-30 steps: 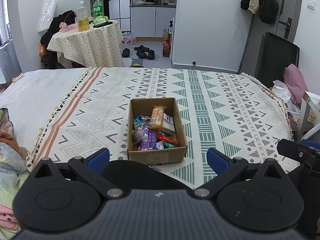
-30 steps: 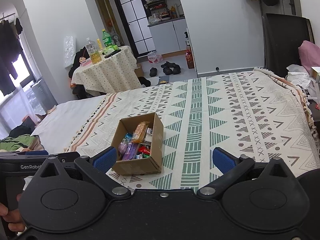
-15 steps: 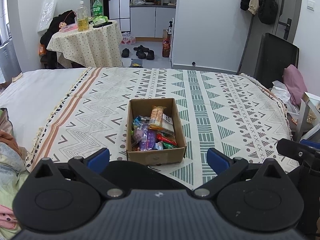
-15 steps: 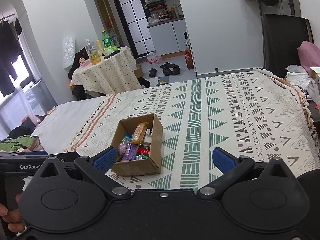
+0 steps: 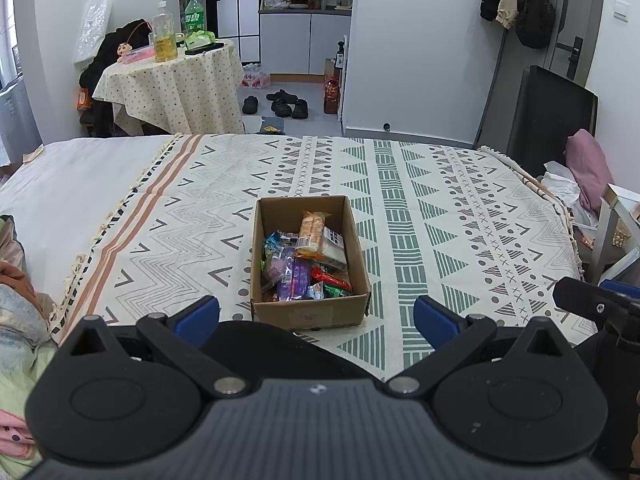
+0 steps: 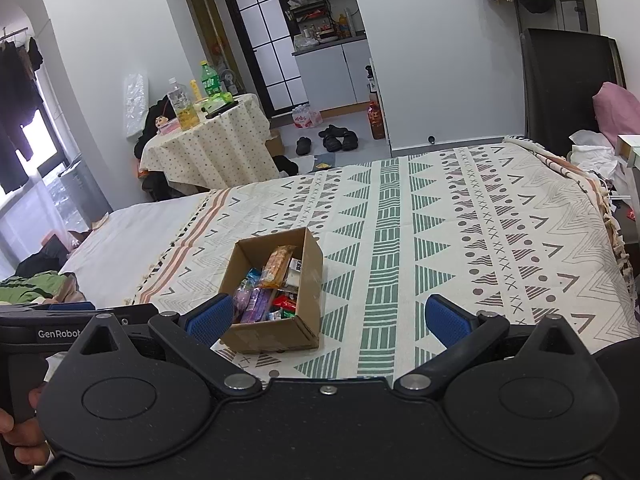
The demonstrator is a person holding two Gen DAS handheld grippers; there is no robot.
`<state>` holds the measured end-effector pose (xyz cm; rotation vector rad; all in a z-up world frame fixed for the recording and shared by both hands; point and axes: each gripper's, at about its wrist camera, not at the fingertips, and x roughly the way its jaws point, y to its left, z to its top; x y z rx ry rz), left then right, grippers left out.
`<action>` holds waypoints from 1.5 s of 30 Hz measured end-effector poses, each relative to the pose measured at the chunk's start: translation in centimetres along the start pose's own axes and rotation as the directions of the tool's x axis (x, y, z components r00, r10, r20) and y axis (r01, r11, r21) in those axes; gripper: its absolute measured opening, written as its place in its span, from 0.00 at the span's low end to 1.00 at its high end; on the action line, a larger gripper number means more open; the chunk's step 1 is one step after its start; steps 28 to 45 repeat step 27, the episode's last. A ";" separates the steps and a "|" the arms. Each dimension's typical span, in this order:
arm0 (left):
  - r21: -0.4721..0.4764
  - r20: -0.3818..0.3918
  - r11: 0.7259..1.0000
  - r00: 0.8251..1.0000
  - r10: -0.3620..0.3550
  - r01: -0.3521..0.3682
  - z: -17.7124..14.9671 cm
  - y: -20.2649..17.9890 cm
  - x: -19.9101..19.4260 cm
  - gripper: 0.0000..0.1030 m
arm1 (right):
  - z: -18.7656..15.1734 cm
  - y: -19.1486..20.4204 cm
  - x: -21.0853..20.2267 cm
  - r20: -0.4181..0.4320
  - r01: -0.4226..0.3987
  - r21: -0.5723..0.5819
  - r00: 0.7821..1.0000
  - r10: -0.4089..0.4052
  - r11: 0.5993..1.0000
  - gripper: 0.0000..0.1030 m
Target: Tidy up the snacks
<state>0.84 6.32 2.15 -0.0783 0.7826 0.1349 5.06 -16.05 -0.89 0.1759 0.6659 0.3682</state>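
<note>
The snacks (image 5: 304,258) all lie in the box (image 5: 310,312) on the bed (image 5: 460,216), both grippers (image 5: 316,316) (image 6: 326,318) hovering before it, spread and empty; packing finished or unpacking ahead, can't tell.

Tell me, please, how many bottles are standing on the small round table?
2: a clear bottle of yellowish liquid and, to its right, a green bottle, both upright near the back of the table. Clutter might hide others.

Brown cardboard box (image 5: 308,314) ahead of the claws held orange, purple, red and blue packets (image 5: 305,258). Bedspread (image 5: 440,216) beneath: cream with green and grey geometric bands. Gripper pads (image 6: 442,320): blue.
</note>
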 end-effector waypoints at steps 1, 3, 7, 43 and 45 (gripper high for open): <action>0.000 0.000 1.000 1.000 0.000 0.000 0.0 0.0 0.0 1.00 | 0.0 0.0 0.0 0.000 0.001 0.001 1.000 -0.001 1.000 1.00; -0.001 -0.001 1.000 1.000 0.001 -0.001 0.0 0.0 0.0 1.00 | 0.0 0.0 0.0 -0.001 0.001 0.002 1.000 -0.001 1.000 1.00; -0.004 0.000 1.000 1.000 0.002 -0.002 0.0 0.1 0.0 1.00 | 0.0 0.0 0.0 0.000 0.002 0.002 1.000 -0.002 1.000 1.00; -0.009 -0.011 1.000 1.000 -0.004 0.004 0.0 0.1 0.0 1.00 | 0.0 -0.1 0.0 -0.006 0.003 0.001 1.000 -0.003 1.000 1.00; -0.009 -0.011 1.000 1.000 -0.004 0.004 0.0 0.1 0.0 1.00 | 0.0 -0.1 0.0 -0.006 0.003 0.001 1.000 -0.003 1.000 1.00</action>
